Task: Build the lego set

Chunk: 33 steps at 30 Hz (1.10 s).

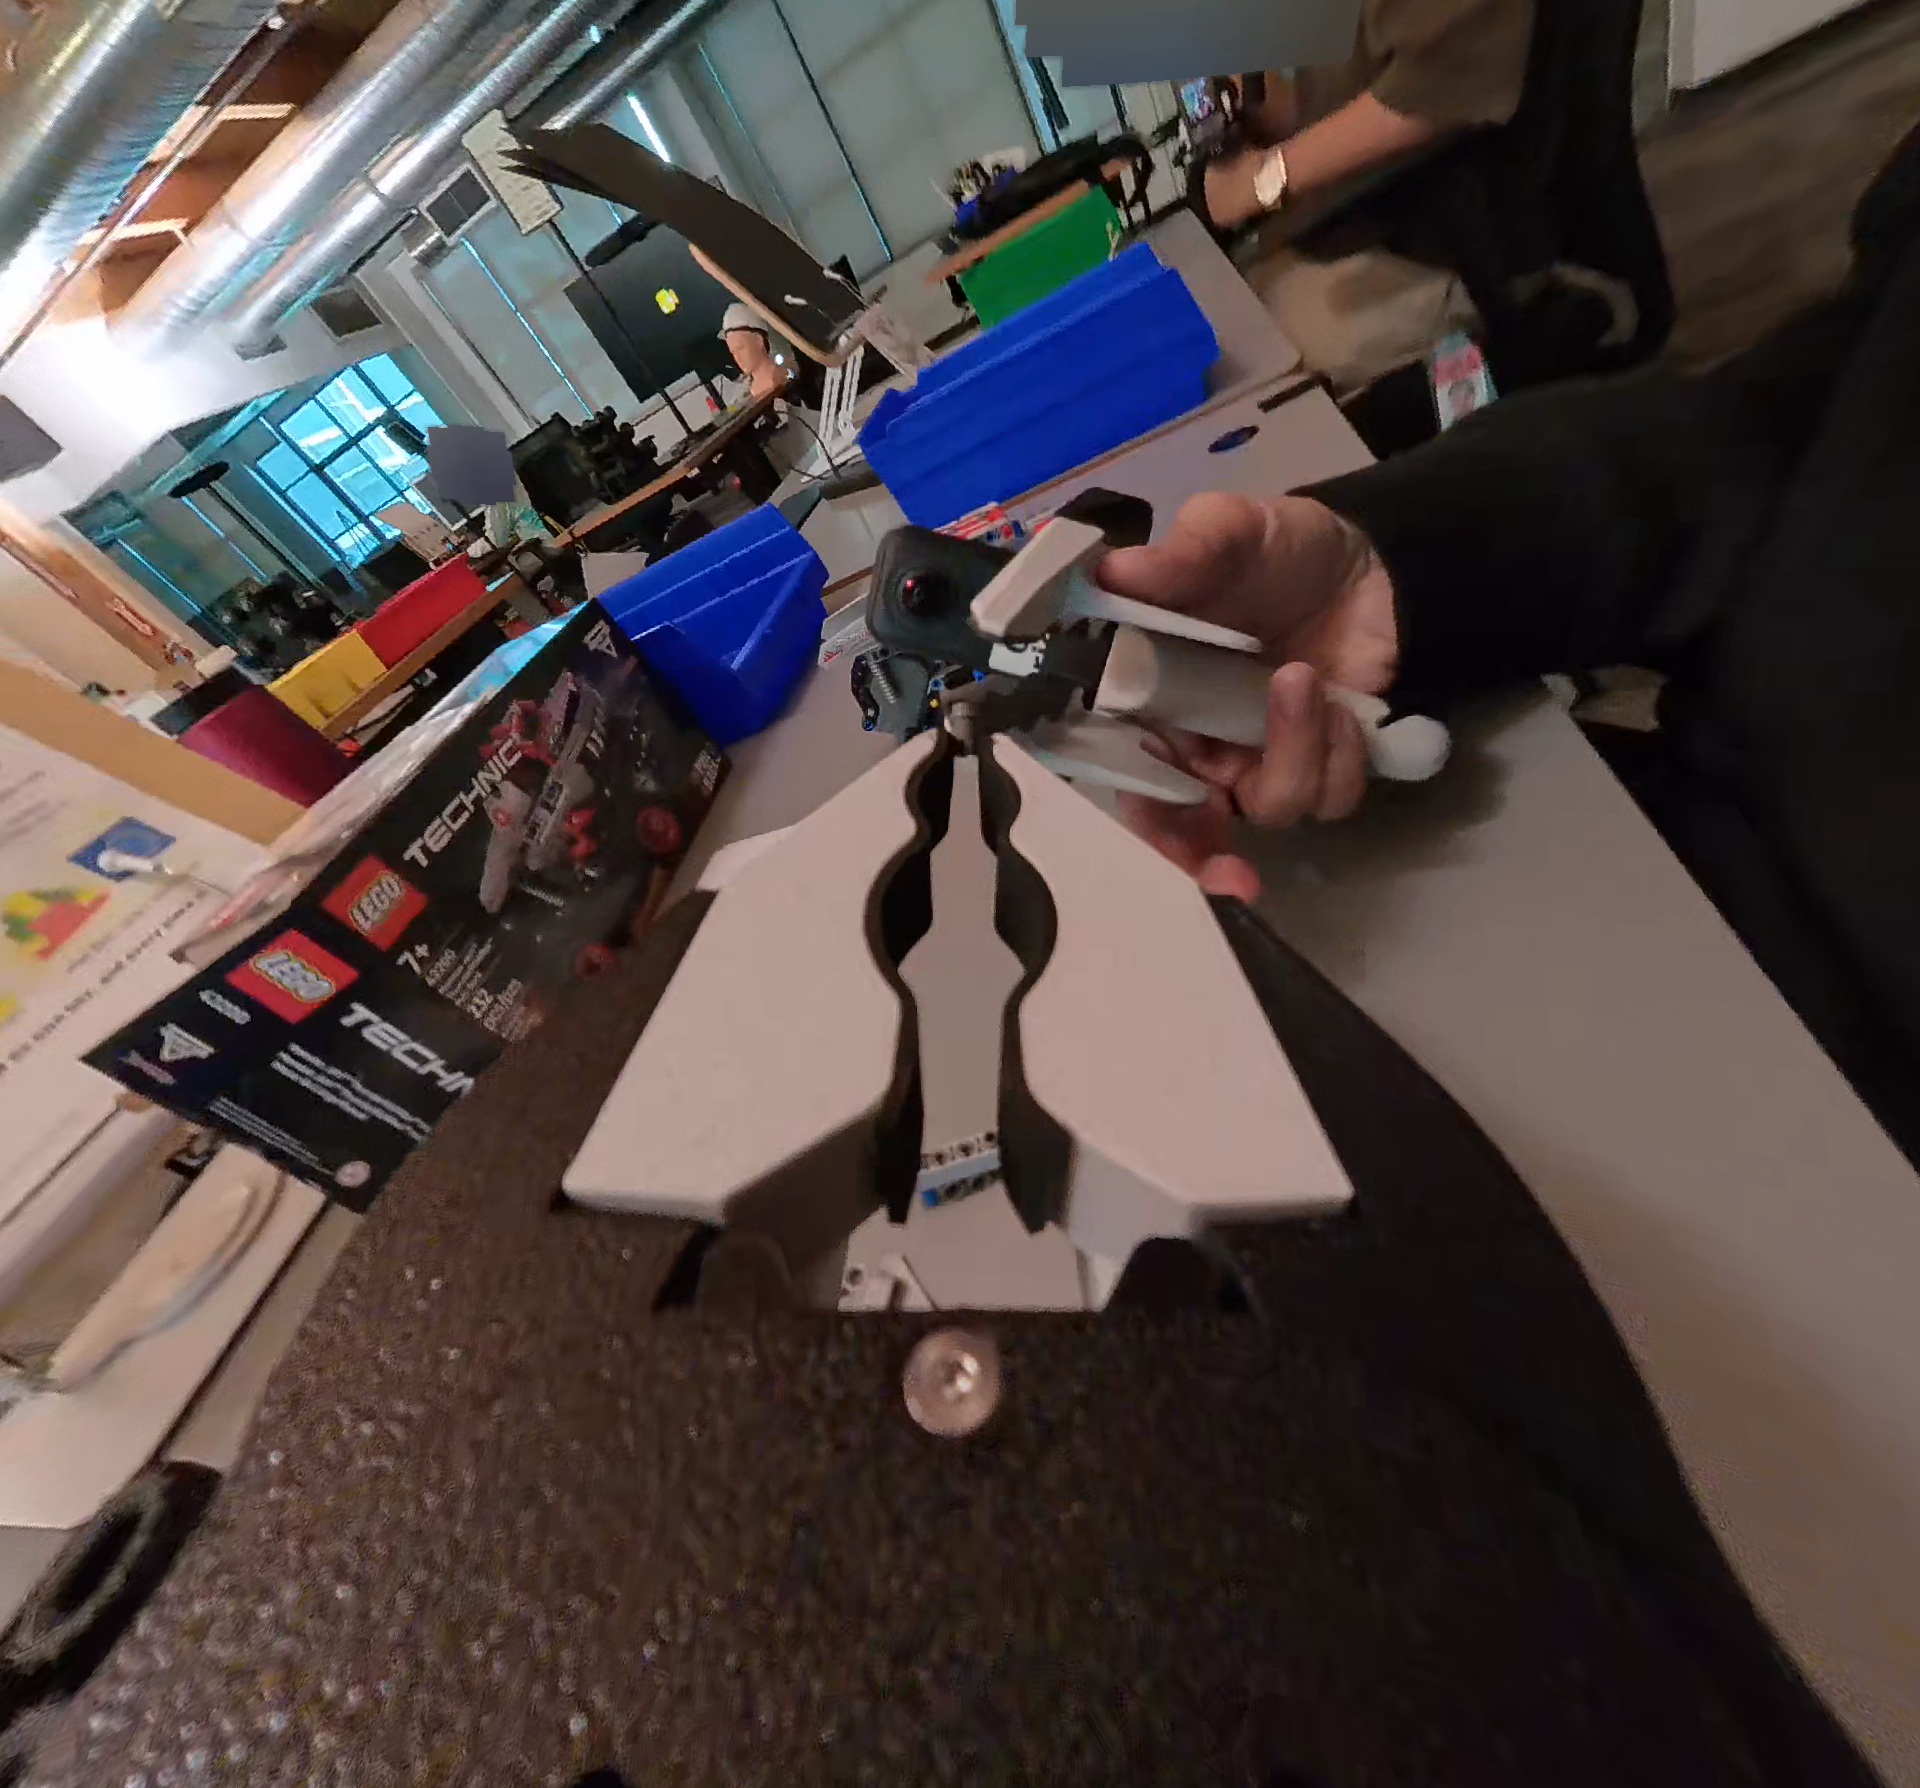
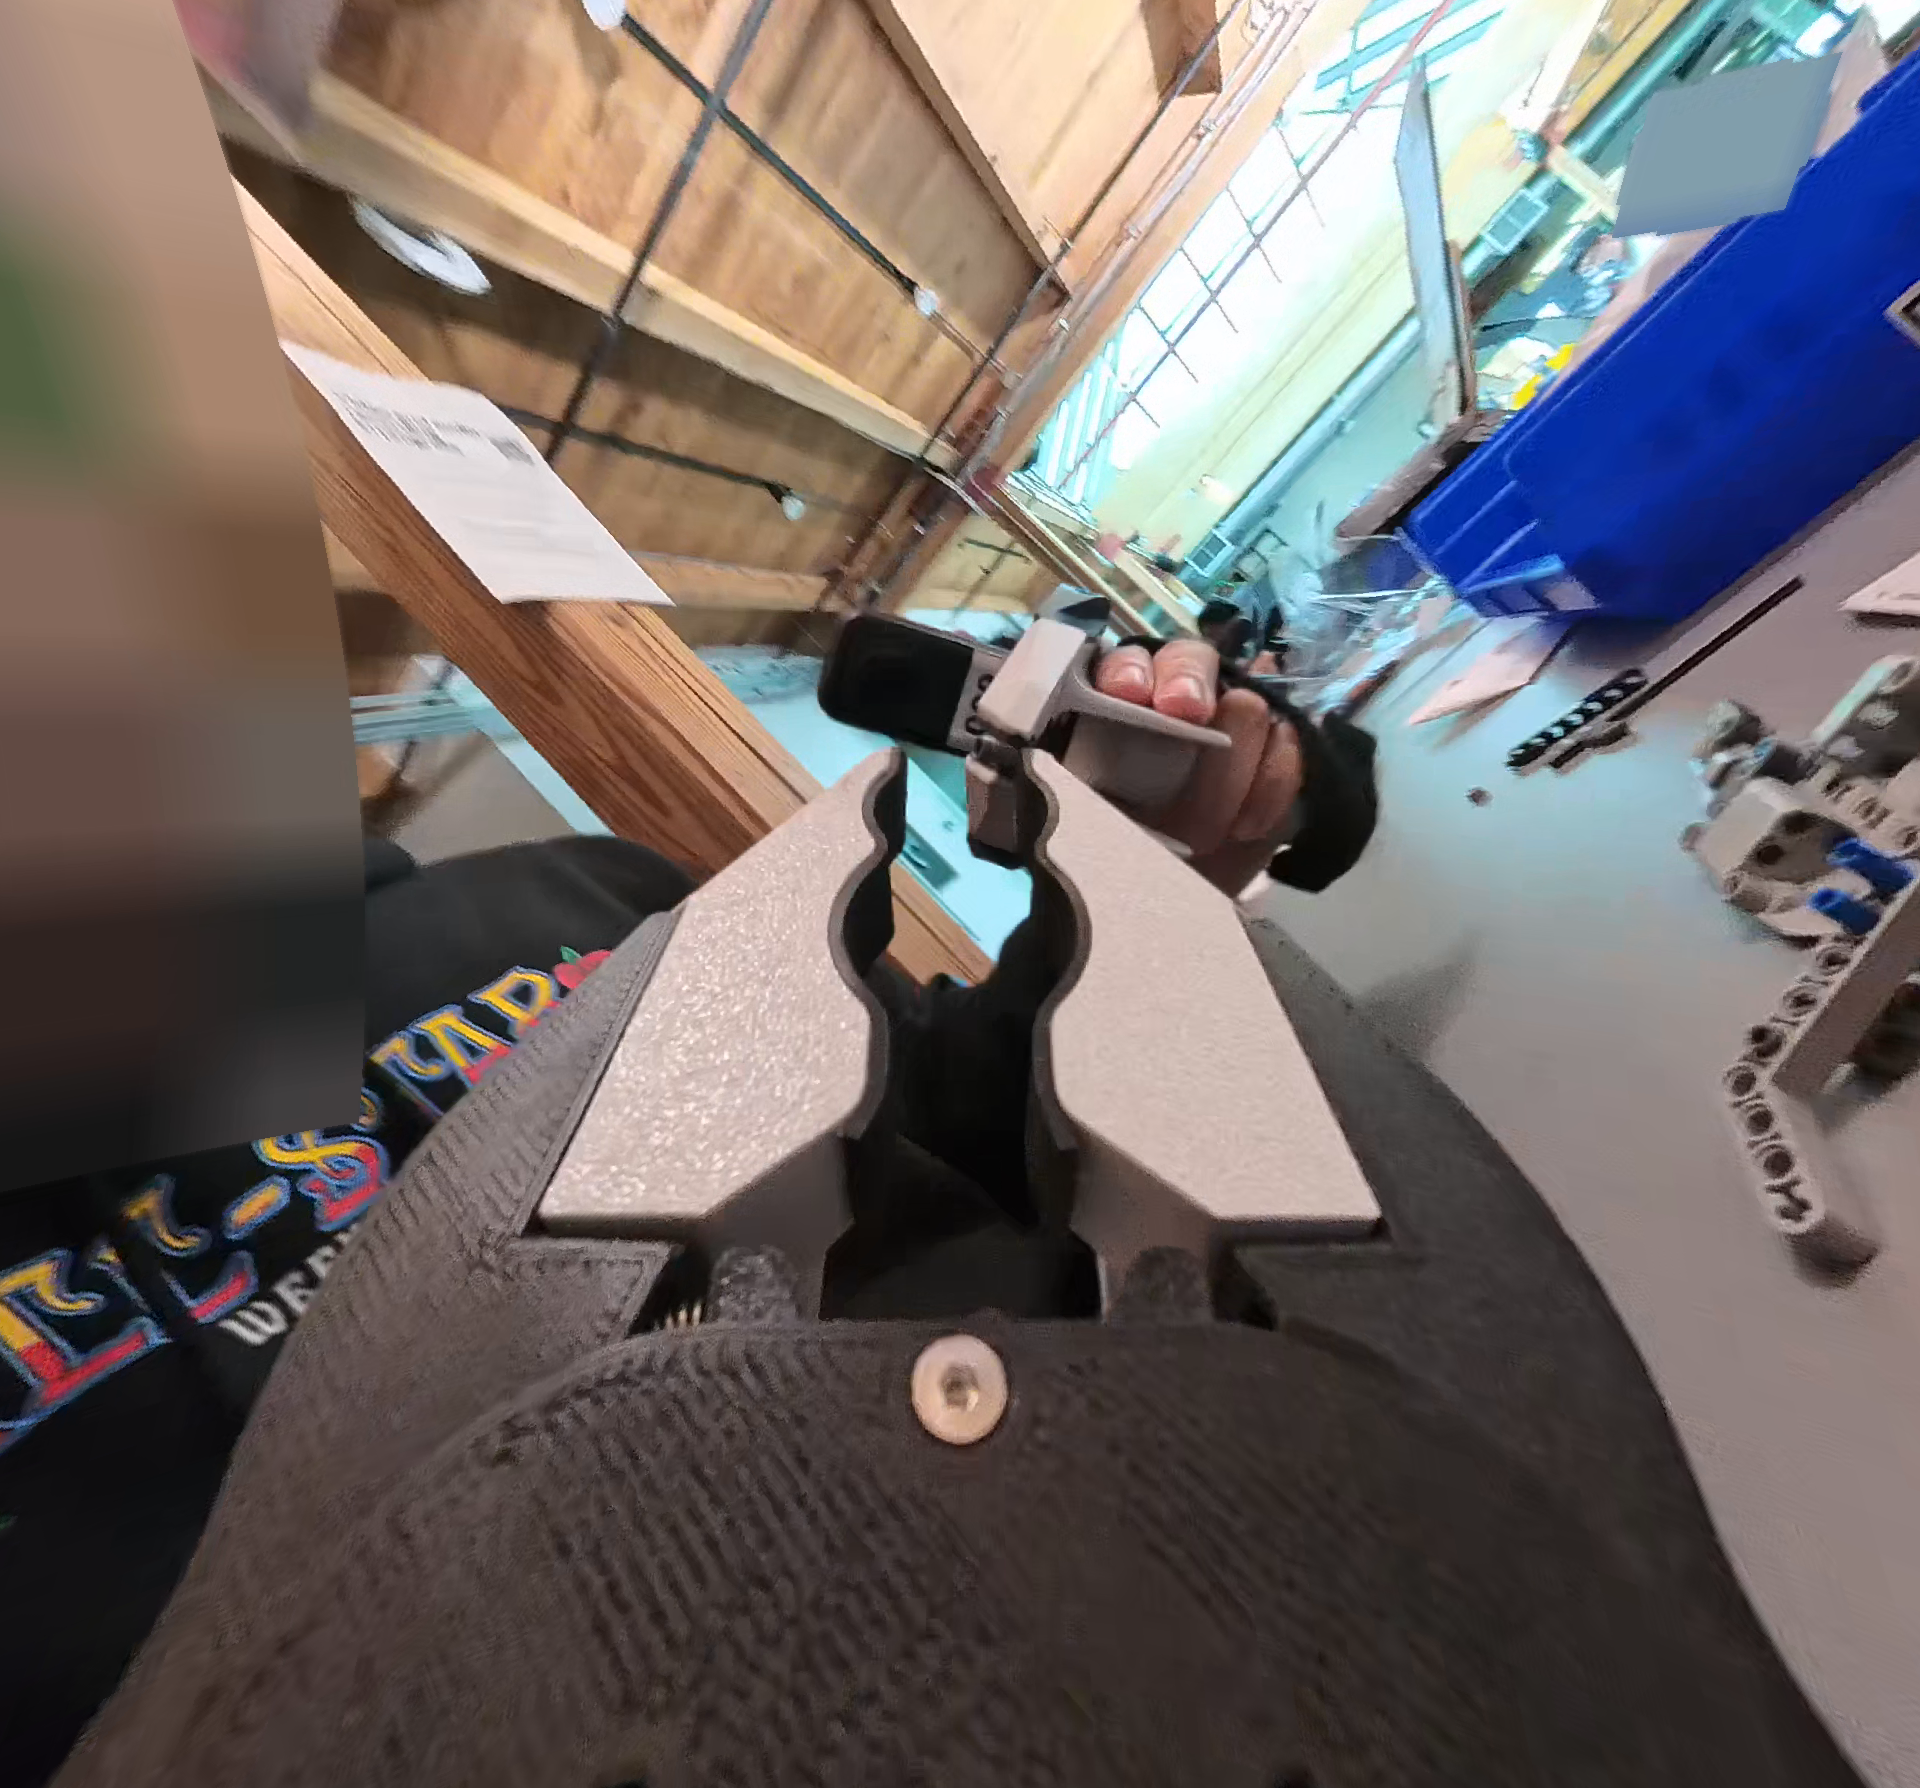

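Left hand-held gripper [image 1: 961,751] nearly shut beside a small lego assembly [image 1: 904,689], grip impossible to tell; right hand-held gripper [image 2: 961,772] partly open, clasping nothing. More lego parts [image 2: 1787,855] loose on bench [image 2: 1766,1375] near blue bins [image 2: 1683,450], contents hidden.

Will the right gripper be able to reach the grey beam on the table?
Probably yes. The right gripper is open, and the beam lies uncovered on the table off to its side. It points elsewhere, so it would have to turn first.
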Motion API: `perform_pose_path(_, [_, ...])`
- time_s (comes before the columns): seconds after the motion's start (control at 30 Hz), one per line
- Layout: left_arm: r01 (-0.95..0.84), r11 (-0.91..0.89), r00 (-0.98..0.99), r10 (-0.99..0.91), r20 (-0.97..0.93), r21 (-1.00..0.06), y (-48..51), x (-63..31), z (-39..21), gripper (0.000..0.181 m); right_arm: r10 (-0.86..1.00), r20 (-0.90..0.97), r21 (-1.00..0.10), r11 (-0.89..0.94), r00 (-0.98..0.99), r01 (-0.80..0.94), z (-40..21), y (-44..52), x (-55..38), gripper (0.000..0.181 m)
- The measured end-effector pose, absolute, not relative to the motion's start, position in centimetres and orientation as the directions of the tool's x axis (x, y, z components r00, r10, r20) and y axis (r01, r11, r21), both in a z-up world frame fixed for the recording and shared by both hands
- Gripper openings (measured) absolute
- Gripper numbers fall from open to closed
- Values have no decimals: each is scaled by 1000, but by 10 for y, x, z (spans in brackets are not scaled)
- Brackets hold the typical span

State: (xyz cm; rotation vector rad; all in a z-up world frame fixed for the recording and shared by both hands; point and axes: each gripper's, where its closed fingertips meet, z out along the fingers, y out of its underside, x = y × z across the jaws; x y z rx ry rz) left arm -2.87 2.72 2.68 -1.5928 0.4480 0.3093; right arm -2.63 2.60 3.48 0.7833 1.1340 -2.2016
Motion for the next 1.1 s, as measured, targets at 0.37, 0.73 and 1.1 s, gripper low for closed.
perform_pose_path(0.37, [-584, -63, 810, -111, -576, -809, 36, -27, 32, 2, -305, -721, -430, -507, -622, 747, 34, 33, -27, 2])
perform_pose_path(0.73, [-534, -121, 845, -108, -524, -837, 36, -40, 10, 2, -191, -751, -474, -509, -632, 718, 21, 29, -36, 3])
perform_pose_path(1.1, [-238, -709, 963, -263, -65, -664, 12, -42, -112, 1, 717, -420, -813, -26, -556, 581, -66, 88, -63, 9])
